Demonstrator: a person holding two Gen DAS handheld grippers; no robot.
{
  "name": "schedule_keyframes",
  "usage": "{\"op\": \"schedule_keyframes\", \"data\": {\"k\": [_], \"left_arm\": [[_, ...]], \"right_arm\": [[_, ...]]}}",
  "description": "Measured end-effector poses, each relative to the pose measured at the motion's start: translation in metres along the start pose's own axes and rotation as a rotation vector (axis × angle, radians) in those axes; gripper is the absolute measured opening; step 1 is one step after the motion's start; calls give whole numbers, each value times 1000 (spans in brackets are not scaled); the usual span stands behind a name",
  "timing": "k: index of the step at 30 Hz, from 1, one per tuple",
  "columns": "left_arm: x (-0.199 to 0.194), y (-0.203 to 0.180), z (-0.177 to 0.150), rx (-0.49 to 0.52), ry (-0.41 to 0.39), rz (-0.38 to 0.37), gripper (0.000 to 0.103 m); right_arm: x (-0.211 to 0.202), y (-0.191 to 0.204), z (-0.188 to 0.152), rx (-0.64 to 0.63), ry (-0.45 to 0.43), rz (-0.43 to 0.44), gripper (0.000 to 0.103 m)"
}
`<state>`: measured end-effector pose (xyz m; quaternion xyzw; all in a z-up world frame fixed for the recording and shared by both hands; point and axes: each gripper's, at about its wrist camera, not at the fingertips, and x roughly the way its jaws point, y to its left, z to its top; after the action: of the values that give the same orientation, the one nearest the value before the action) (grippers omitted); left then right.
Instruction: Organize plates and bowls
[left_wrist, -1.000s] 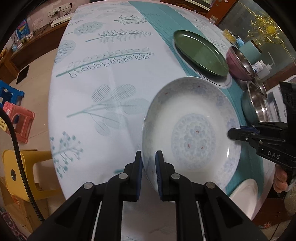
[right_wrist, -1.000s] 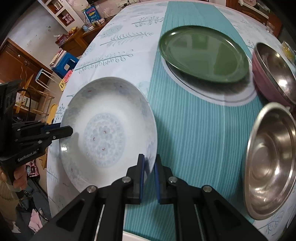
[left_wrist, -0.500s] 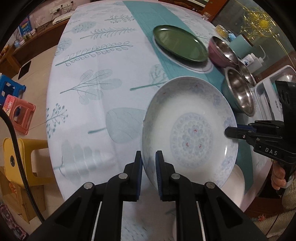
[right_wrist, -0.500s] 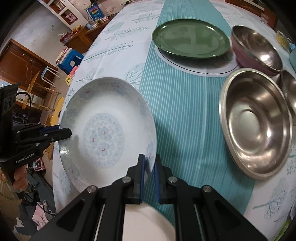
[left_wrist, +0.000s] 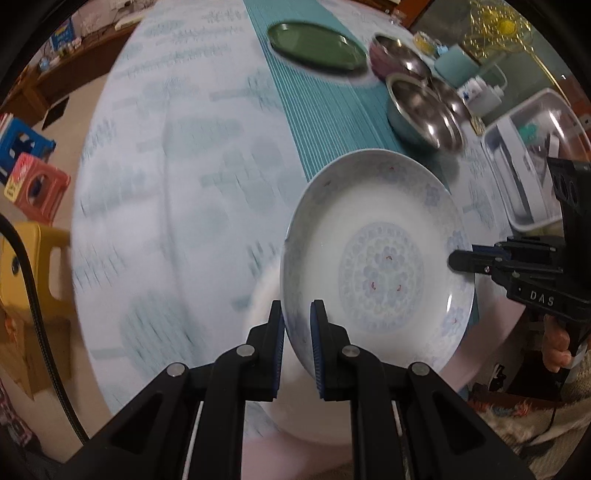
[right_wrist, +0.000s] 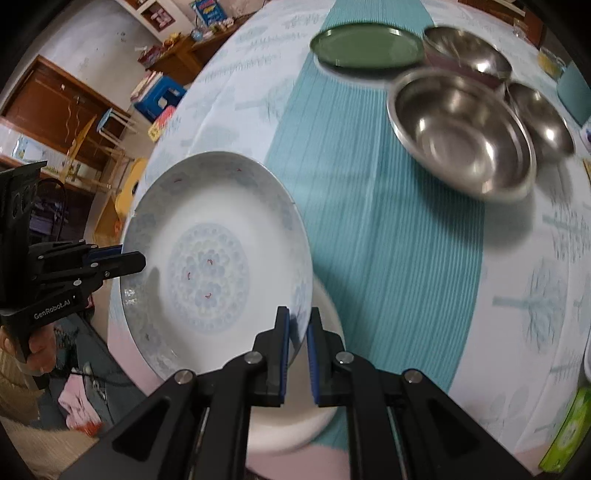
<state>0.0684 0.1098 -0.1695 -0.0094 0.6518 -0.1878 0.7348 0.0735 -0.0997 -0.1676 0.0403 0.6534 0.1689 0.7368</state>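
A white patterned plate (left_wrist: 380, 266) (right_wrist: 210, 266) with a pale blue flower centre hangs above the near table edge, held by both grippers at opposite rims. My left gripper (left_wrist: 297, 325) is shut on one rim; it shows in the right wrist view as the left gripper (right_wrist: 125, 260). My right gripper (right_wrist: 297, 328) is shut on the other rim, and appears in the left wrist view as the right gripper (left_wrist: 456, 260). A plain white plate (right_wrist: 325, 391) (left_wrist: 264, 291) lies on the table right beneath the held one.
Farther back on the teal runner (right_wrist: 388, 240) sit a green plate (right_wrist: 365, 44) (left_wrist: 314, 46) and several steel bowls (right_wrist: 461, 133) (left_wrist: 424, 110). A white tray (left_wrist: 528, 155) stands at the right. Stools and a yellow chair (left_wrist: 22, 266) stand on the floor left of the table.
Both grippers carried the patterned plate back toward the near table edge. It now hangs over the plain white plate. The green plate and steel bowls have receded.
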Motion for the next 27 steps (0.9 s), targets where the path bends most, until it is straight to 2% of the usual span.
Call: {"op": "schedule_keyframes", "data": {"k": [5, 11, 20, 23, 27], "left_arm": [[25, -13, -39, -6, 67, 13, 12], [42, -11, -68, -35, 102, 54, 12], [38, -4, -73, -39, 53, 78, 12], [35, -7, -73, -20, 44, 90, 19], [30, -15, -74, -5, 13, 103, 41]], "right_arm": [[17, -7, -30, -23, 69, -1, 9], [33, 3, -43, -102, 105, -21, 9], [40, 7, -49, -113, 106, -12, 11], [39, 5, -48, -114, 107, -12, 12], [37, 5, -50, -130, 110, -26, 12]]}}
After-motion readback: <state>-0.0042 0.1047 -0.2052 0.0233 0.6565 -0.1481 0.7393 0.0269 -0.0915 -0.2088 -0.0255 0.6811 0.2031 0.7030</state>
